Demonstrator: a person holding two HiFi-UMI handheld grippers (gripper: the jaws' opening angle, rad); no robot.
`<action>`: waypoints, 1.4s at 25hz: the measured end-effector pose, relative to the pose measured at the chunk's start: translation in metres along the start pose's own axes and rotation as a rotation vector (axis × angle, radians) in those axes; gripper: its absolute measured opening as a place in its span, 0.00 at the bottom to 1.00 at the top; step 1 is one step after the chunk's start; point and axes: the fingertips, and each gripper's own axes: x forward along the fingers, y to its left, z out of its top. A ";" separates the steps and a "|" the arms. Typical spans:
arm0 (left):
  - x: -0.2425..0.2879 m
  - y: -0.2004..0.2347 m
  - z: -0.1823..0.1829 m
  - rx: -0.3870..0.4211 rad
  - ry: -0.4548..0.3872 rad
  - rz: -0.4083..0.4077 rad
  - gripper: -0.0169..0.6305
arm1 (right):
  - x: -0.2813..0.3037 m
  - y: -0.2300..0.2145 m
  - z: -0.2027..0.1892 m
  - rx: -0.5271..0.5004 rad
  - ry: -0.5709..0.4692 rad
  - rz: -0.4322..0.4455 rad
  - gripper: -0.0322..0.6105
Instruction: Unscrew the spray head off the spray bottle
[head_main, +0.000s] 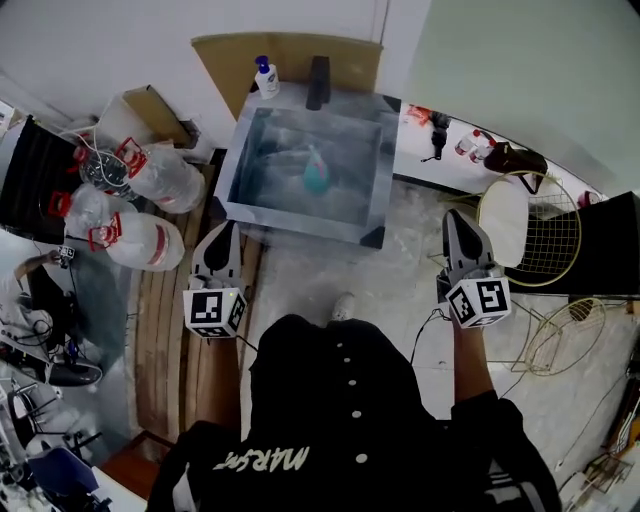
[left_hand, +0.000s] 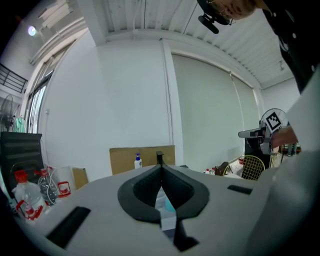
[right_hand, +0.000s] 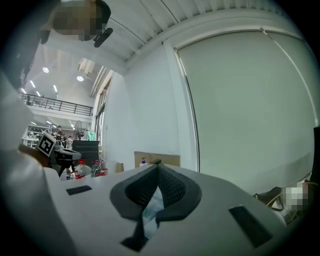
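The teal spray bottle (head_main: 317, 176) appears to lie on its side in the middle of the grey, walled surface (head_main: 300, 222), well apart from both tools. The left gripper (head_main: 225, 238) and the right gripper (head_main: 456, 222) hang short of its near rim, each pressed together and empty. Lying loose, the bottle could roll or skid away from a one-sided touch. Unless its body is pinned, it may simply spin with the head.

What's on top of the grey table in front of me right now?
A teal spray bottle lies near the middle of the grey table. A white pump bottle and a dark block stand at its far edge. Whether the sprayer's head is on is too blurred to tell.
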 end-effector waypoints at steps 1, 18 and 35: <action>0.003 0.001 -0.003 0.002 0.010 0.001 0.06 | 0.007 -0.001 -0.001 0.004 0.005 0.008 0.07; 0.156 0.037 -0.060 0.140 0.155 -0.319 0.06 | 0.165 0.024 -0.058 -0.089 0.182 0.119 0.07; 0.287 -0.009 -0.211 0.304 0.379 -0.968 0.42 | 0.292 0.064 -0.153 -0.044 0.368 0.205 0.07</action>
